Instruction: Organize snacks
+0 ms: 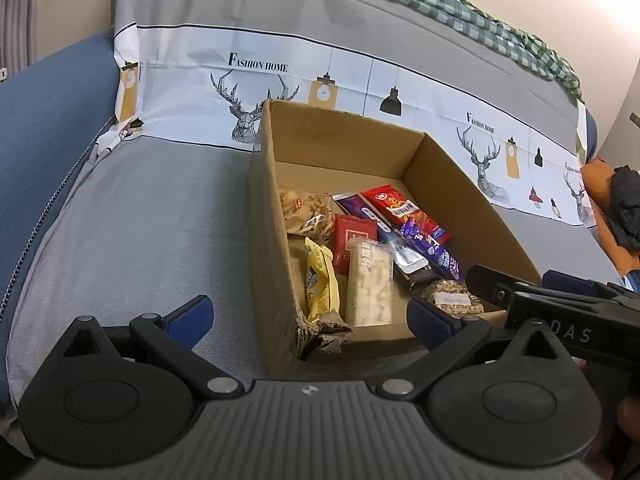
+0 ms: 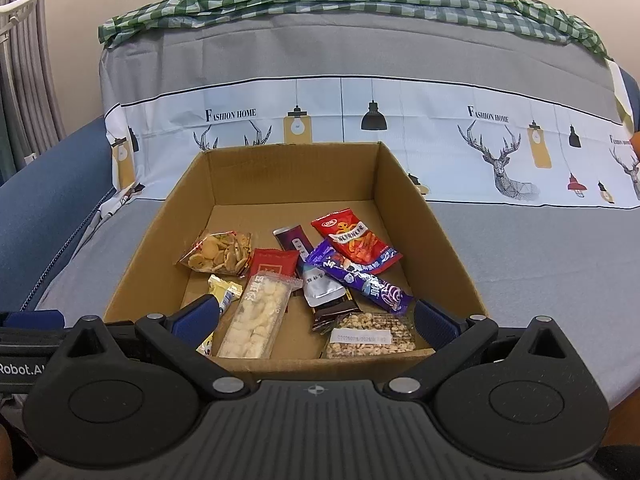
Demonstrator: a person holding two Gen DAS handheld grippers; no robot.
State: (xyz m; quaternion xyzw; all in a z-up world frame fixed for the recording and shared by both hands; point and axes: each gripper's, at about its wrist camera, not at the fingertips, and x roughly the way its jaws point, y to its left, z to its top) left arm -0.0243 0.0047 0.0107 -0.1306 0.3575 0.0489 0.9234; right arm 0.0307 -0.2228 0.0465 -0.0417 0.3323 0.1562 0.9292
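Right wrist view: cardboard box (image 2: 420,216) of snack packets on grey sheet (image 2: 540,260).
Left gripper (image 1: 310,314) and right gripper (image 2: 316,314) both spread wide, empty, near box front.

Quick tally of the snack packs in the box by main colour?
Red: 2
Purple or dark: 3
Yellow: 1
Clear: 3
Total: 9 in the cardboard box
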